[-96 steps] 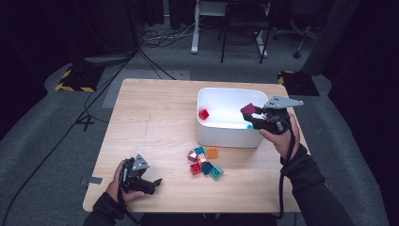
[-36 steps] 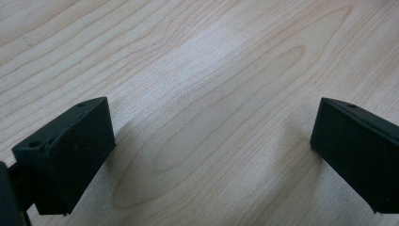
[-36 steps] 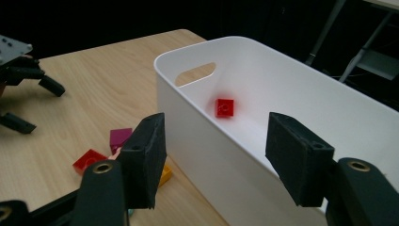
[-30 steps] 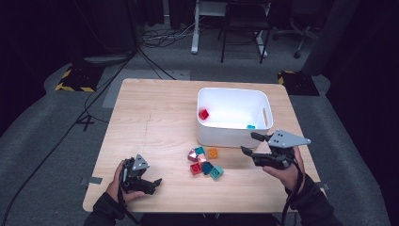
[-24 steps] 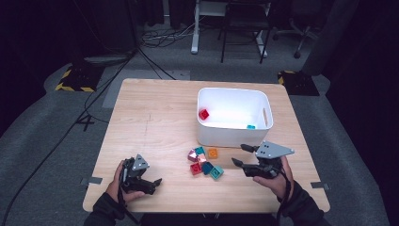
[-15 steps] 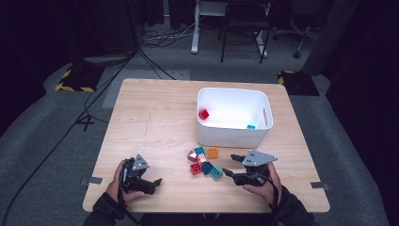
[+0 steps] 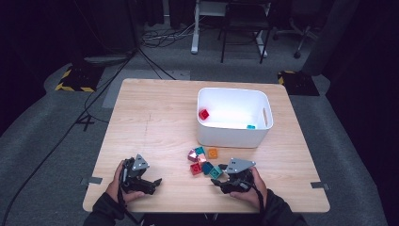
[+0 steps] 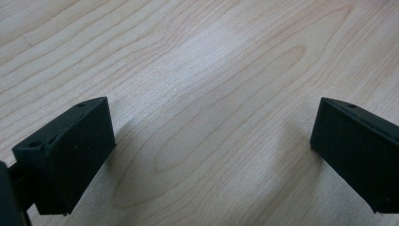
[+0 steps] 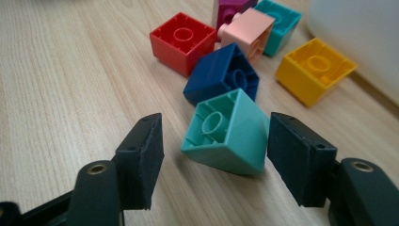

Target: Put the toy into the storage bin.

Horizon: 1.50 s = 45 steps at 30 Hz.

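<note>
Right gripper straddling a teal block near the tabletop's front edge

The right gripper (image 9: 214,155) has its jaws apart and just widening, the teal block (image 9: 226,134) between them: one pad just beside it, the other clear. The left gripper (image 8: 211,155) rests wide open over bare wood at the front-left corner. No readable writing.

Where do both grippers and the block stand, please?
Right gripper open, jaws astride tilted mint-green plastic block. Left gripper open over bare wooden table. Dark blue block just behind.
</note>
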### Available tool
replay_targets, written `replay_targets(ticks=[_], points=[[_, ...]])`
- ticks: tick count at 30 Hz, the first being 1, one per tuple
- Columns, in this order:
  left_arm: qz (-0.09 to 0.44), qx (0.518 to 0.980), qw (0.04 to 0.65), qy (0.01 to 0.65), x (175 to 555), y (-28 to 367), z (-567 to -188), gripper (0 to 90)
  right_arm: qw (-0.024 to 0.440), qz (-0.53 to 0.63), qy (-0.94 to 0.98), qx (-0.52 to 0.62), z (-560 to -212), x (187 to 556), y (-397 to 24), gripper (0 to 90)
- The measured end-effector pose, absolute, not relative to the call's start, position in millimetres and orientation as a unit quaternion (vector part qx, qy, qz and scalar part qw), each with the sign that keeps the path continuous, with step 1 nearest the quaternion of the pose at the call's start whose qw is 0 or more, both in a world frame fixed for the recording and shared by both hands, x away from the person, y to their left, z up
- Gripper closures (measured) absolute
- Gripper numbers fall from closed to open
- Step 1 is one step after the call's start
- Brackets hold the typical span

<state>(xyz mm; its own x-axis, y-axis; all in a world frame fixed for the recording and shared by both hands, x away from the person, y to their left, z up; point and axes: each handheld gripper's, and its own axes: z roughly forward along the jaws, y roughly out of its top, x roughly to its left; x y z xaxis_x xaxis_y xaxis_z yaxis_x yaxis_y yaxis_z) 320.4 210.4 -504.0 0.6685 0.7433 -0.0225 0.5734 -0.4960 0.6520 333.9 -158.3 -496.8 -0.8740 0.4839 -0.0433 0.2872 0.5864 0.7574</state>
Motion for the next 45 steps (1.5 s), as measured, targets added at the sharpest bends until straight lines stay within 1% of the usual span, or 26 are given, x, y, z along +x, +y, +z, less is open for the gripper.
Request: replay_targets(ticks=[8, 9, 11, 14, 19, 26, 34, 45], points=[[0.131, 0.855, 0.322, 0.385, 320, 210, -504, 0.5, 0.118, 0.394, 0.882, 0.23, -502, 339, -155, 36.3], [0.132, 0.855, 0.322, 0.385, 320, 210, -504, 0.5, 0.111, 0.398, 0.878, 0.242, -502, 338, -154, 38.4], [0.132, 0.855, 0.322, 0.385, 320, 210, -504, 0.5, 0.112, 0.399, 0.88, 0.232, -503, 339, -156, 43.7], [0.132, 0.855, 0.322, 0.385, 320, 210, -504, 0.5, 0.111, 0.402, 0.877, 0.241, -502, 337, -157, 47.5], [0.132, 0.855, 0.322, 0.385, 320, 210, -504, 0.5, 0.113, 0.398, 0.878, 0.239, -502, 334, -164, 47.6], [0.131, 0.855, 0.323, 0.384, 321, 210, -504, 0.5, 0.108, 0.401, 0.869, 0.27, -497, 333, -186, 47.7], [0.131, 0.855, 0.323, 0.384, 321, 210, -504, 0.5, 0.134, 0.402, 0.861, 0.281, -487, 333, -203, 47.7], [0.131, 0.855, 0.323, 0.385, 320, 210, -504, 0.5, 0.157, 0.422, 0.844, 0.292, -468, 335, -221, 47.8]])
